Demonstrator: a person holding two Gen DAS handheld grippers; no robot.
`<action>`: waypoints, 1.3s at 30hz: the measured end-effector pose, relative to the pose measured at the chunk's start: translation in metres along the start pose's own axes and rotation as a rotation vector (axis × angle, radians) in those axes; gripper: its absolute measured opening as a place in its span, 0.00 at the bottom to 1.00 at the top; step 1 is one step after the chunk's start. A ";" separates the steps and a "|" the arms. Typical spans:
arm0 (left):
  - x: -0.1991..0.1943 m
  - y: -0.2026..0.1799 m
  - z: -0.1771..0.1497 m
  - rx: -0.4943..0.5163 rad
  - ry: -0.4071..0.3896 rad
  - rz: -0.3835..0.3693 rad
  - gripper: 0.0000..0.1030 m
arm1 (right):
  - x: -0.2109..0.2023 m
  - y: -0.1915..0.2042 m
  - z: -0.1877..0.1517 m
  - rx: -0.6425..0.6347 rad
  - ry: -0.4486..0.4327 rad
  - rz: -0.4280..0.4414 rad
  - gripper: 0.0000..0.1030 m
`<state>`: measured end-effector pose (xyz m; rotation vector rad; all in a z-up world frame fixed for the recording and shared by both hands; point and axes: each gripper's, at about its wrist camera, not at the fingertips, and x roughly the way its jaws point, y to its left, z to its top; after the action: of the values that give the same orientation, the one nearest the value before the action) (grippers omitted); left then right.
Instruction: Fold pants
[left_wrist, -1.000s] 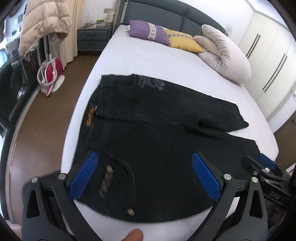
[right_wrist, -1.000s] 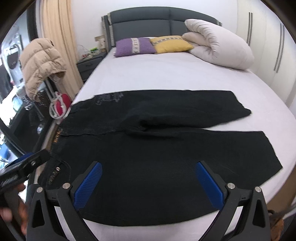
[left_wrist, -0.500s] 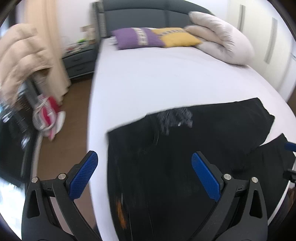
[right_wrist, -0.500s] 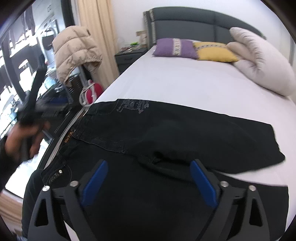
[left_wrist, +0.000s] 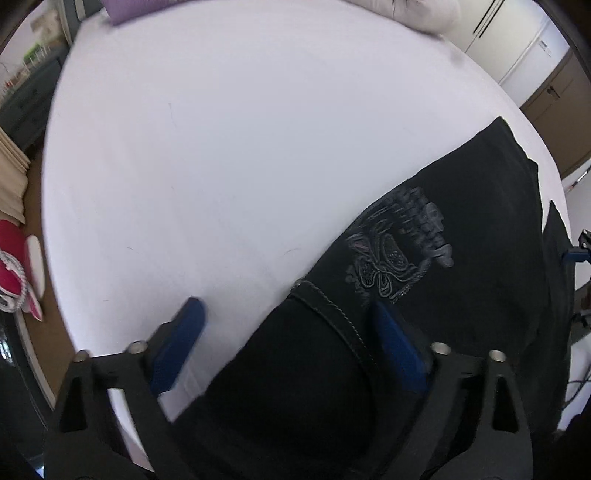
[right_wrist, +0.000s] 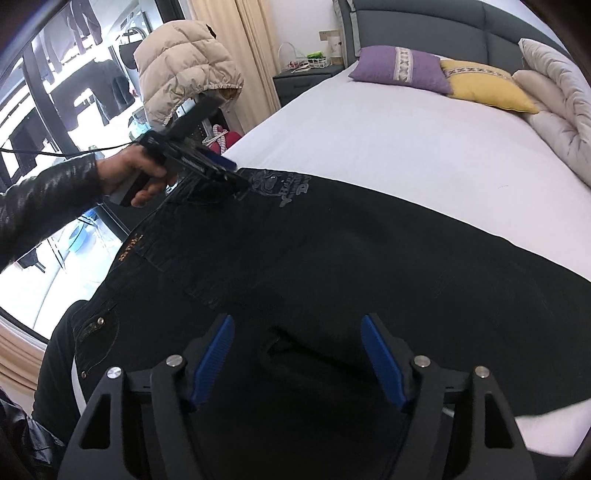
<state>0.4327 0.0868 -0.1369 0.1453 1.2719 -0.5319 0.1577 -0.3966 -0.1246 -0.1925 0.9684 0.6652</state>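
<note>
The left gripper stands with its jaws spread wide, grasping nothing. Its blue pads straddle the far corner of the waistband: one pad lies over the bare bed sheet, the other over the black fabric. In the right wrist view this gripper appears at the upper left edge of the garment, held in the person's left hand, just beside the grey printed emblem.

The right gripper is likewise released, jaws apart, nothing between them. It hovers low over the crotch area — whether the pads touch the cloth cannot be told.

The pants are black and lie flat across the near part of the bed, waistband toward the left edge, legs running to the right. A small orange label sits on the waistband, and metal rivets show near the front pocket.

Farther out on the white sheet, at the headboard end: a purple pillow, a yellow pillow touching it, and a folded pale duvet. Beside the bed stands a dark nightstand — a beige puffer jacket hangs near the curtain
</note>
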 end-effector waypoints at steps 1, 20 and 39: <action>0.001 0.003 0.002 0.006 -0.010 -0.009 0.79 | 0.003 -0.002 0.003 -0.007 0.002 0.005 0.68; -0.078 -0.039 -0.037 0.100 -0.267 0.047 0.05 | 0.053 0.009 0.107 -0.243 0.011 -0.072 0.61; -0.107 -0.078 -0.089 0.097 -0.381 0.029 0.04 | 0.139 -0.011 0.152 -0.343 0.226 -0.152 0.09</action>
<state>0.2991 0.0858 -0.0493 0.1354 0.8722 -0.5658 0.3242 -0.2784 -0.1530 -0.6493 1.0385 0.6758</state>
